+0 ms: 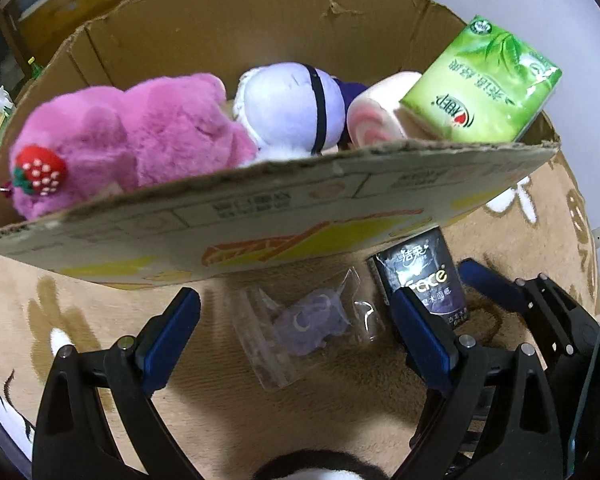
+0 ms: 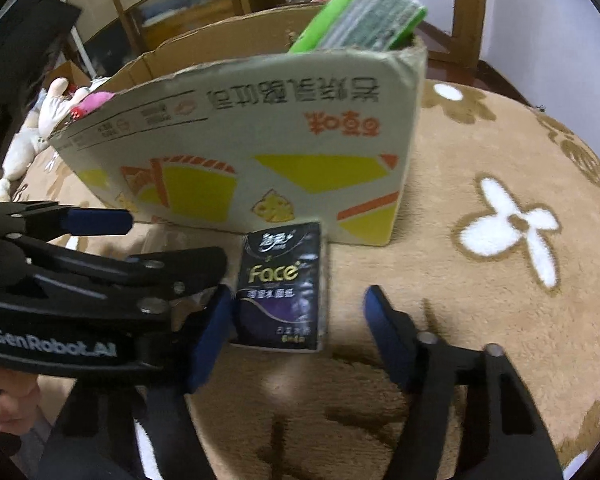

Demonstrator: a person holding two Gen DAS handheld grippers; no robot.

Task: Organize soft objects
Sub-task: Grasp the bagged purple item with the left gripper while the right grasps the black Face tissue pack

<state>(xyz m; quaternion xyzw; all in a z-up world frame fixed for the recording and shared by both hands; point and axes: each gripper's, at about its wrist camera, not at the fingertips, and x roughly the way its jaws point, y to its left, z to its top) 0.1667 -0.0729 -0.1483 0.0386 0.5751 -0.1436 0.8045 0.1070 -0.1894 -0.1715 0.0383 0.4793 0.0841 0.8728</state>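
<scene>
A cardboard box (image 1: 260, 216) holds a pink plush bear (image 1: 132, 136), a white plush (image 1: 296, 108), a pink roll cushion (image 1: 380, 120) and a green tissue pack (image 1: 484, 84). On the rug in front lie a clear bag with a purple toy (image 1: 308, 324) and a black "Face" tissue pack (image 1: 424, 276). My left gripper (image 1: 296, 320) is open, with the bag between its fingers. My right gripper (image 2: 296, 320) is open around the black tissue pack (image 2: 284, 288), its left finger beside the pack. The box (image 2: 260, 140) and green pack (image 2: 360, 12) stand behind.
A tan rug with white flowers (image 2: 512, 224) covers the surface. White plush toys (image 2: 56, 100) lie left of the box. The left gripper's body (image 2: 100, 280) crosses the right wrist view at left. Wooden furniture (image 2: 172, 8) stands behind.
</scene>
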